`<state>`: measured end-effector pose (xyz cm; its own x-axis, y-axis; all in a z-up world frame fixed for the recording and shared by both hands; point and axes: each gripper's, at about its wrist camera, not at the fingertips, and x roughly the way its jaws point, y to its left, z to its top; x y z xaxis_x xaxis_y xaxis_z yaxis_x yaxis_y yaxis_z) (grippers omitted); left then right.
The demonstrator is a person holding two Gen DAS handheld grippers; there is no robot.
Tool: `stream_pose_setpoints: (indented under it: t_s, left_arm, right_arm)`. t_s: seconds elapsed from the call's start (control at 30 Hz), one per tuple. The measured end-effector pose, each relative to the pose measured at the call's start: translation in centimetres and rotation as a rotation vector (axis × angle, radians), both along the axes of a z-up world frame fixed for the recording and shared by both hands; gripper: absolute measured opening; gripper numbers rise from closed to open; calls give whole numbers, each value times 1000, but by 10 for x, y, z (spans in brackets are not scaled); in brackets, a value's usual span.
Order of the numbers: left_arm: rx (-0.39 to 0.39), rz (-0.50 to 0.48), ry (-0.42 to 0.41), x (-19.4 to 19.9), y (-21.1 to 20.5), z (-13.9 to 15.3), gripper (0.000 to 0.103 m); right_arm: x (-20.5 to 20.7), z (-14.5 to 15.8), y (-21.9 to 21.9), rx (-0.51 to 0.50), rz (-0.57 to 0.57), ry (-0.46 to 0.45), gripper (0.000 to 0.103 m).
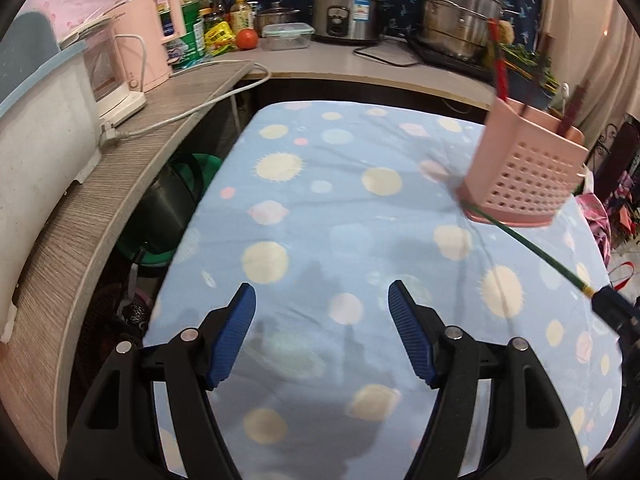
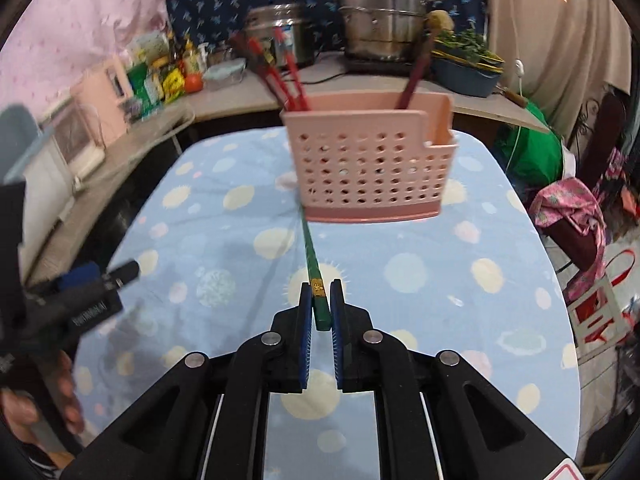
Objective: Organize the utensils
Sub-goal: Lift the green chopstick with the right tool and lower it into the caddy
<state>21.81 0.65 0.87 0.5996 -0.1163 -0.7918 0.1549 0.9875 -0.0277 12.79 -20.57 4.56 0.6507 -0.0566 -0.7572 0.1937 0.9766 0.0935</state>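
1. Right hand-held gripper [image 2: 320, 300] pinches a green chopstick [image 2: 310, 248] by its end; the tip at the pink holder [image 2: 370, 168] could snag.
2. Left hand-held gripper [image 1: 322, 334] hangs wide, empty, over the bench [image 1: 320, 208].
3. Red chopsticks [image 2: 288, 76] inside may obstruct entry.

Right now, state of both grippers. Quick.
Left gripper: open, nothing between the jaws.
Right gripper: shut on the green chopstick, its far end near the pink utensil holder.
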Motion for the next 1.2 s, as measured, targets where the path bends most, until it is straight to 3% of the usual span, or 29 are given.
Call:
stream_pose_setpoints:
  t_s: [0.23,0.5,0.87,1.2]
  left_arm:
    - [-10,-57,-32,-24,-38,27,65]
    - [-48,-109,-55,-26,-69,59,65]
    - [-107,-145,-136,-2,-100,118,65]
    - [-155,-185,-138,31,-135,143,63]
  right_arm:
    - [-22,43,-39,109,-5,-110,7]
    - [-22,84,-72,102,-45,-242,7]
    - [1,138,-110,84,-104,-416,7]
    - [25,186,-144,103,-128,-532,7]
